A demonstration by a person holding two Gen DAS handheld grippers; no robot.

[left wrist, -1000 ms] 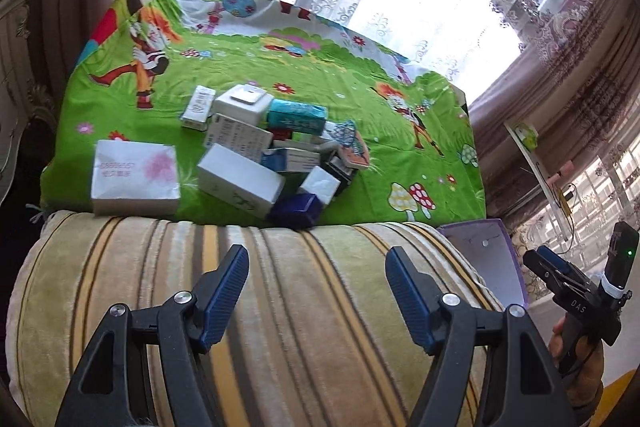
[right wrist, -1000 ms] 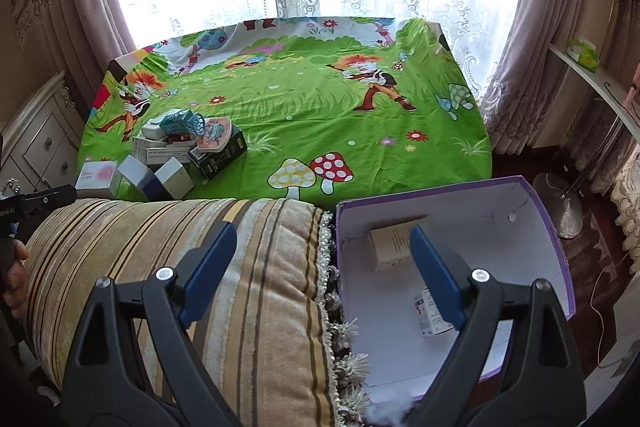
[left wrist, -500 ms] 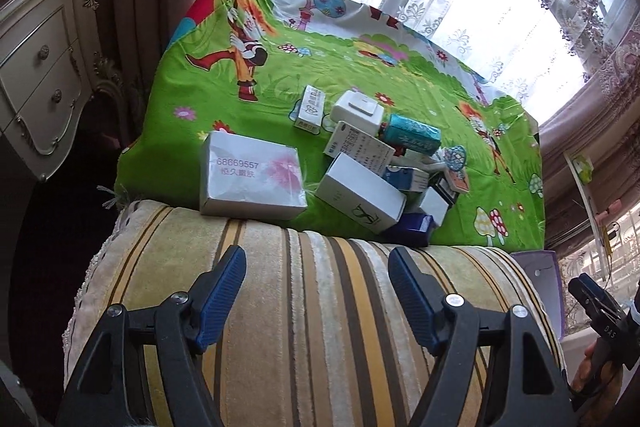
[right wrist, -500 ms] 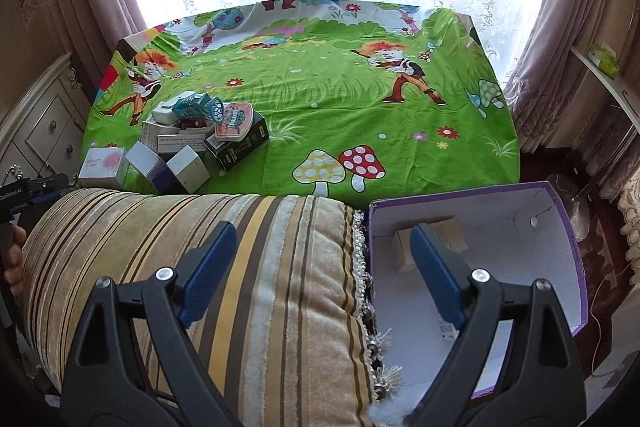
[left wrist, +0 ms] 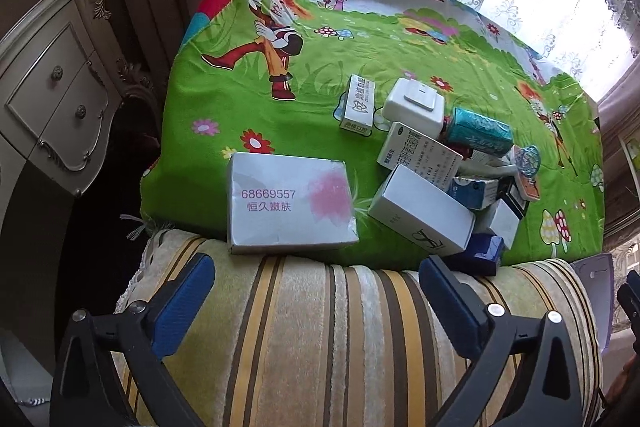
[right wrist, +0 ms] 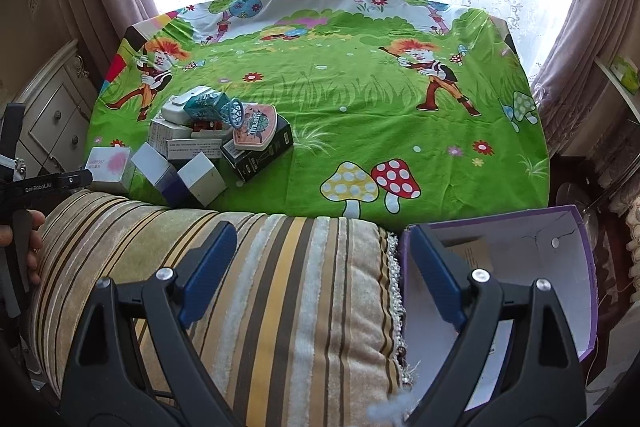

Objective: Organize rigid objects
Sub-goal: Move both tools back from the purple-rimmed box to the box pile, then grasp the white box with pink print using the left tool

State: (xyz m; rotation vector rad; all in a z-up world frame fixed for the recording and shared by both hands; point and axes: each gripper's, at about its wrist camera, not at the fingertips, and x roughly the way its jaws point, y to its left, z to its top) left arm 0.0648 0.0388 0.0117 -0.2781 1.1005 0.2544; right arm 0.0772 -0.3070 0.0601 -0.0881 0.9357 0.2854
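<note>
Both empty claws gape, the left gripper (left wrist: 316,293) opening wider, the right gripper (right wrist: 322,259) hiding part of the purple box (right wrist: 576,227), its contents unclear

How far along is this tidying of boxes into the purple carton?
Barely begun. Done: a tan cardboard box already lies in the purple-walled carton. In hand: nothing; the left hand-held gripper is opening, empty, aimed towards the silver-white box with the pink blotch, and the right hand-held gripper is open and empty. Left: the whole heap of small boxes on the green cartoon sheet.
</note>
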